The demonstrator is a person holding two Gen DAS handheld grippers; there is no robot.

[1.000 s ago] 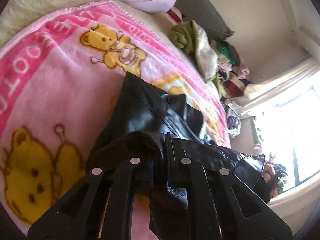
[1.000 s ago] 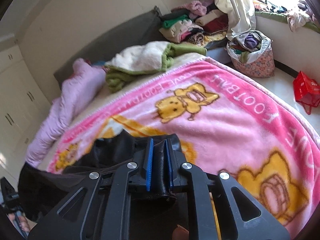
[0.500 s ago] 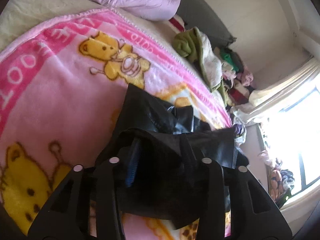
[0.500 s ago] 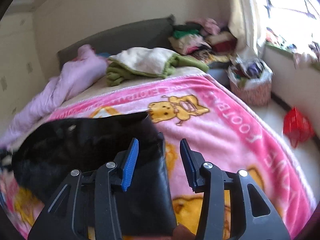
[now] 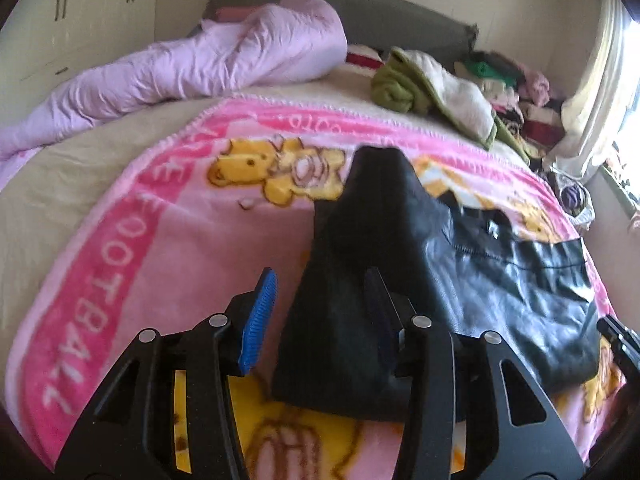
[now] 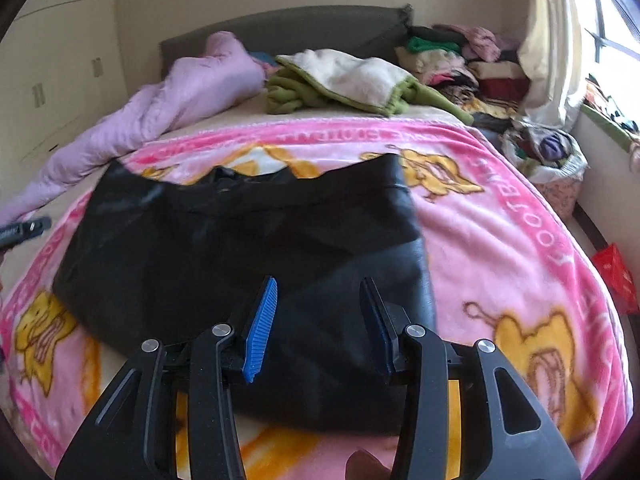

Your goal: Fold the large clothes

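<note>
A black leather-look jacket lies folded flat on the pink bear-print blanket covering the bed. My left gripper hovers over the jacket's near left fold with its jaws opening. The fold lies under the gap and the blue pads do not press on it. My right gripper stands open above the jacket's near right edge, its pads clear of the cloth. In the right wrist view, a tip of the left gripper shows at the left edge.
A lilac quilt is bunched at the head of the bed, beside a green and white garment. Stacked clothes and a full bag sit beyond the right side by the window. A red basket is on the floor.
Both grippers were shut on the black jacket a second ago and have since let go and opened. The jacket has dropped flat onto the blanket, and both views have rolled level.
</note>
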